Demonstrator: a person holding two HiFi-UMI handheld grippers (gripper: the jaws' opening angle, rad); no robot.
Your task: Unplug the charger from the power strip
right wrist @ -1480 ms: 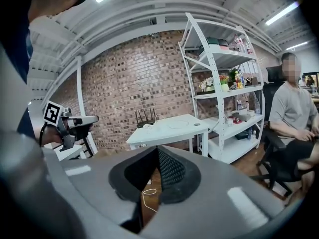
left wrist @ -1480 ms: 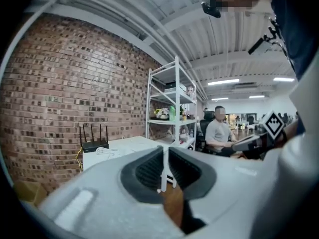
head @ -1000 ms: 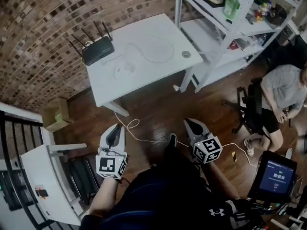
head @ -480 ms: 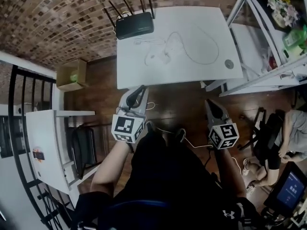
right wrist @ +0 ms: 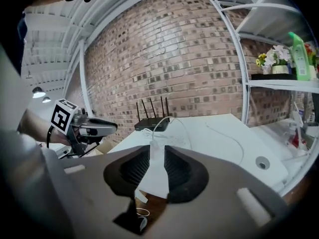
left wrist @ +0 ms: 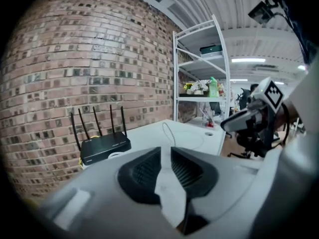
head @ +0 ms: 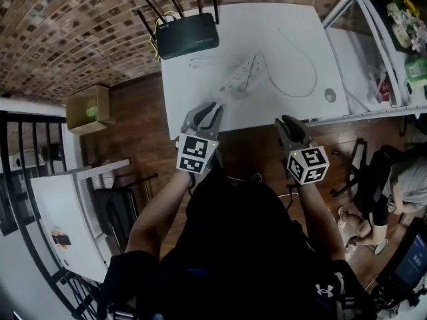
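From above, the power strip (head: 243, 73) lies on the white table (head: 297, 39), a little left of its middle and short of the router (head: 187, 35) at the far left corner. Its long axis slants from near-left to far-right. I cannot pick out the charger on it from here. The left gripper (head: 206, 113) is at the near edge, just short of the strip's near end. The right gripper (head: 287, 124) is at the same edge further right, so the left looks the nearer.

In the left gripper view, the left gripper (left wrist: 165, 153) has a narrow gap that is opening, with only bare table (left wrist: 194, 133) showing through it. The router (left wrist: 104, 147) sits ahead to the left.

In the right gripper view, the right gripper (right wrist: 157, 154) is also narrow, opening and empty. Straight ahead beyond its tips is the strip (right wrist: 151, 145). A white cable (right wrist: 160, 124) arcs up from it, probably the charger's.
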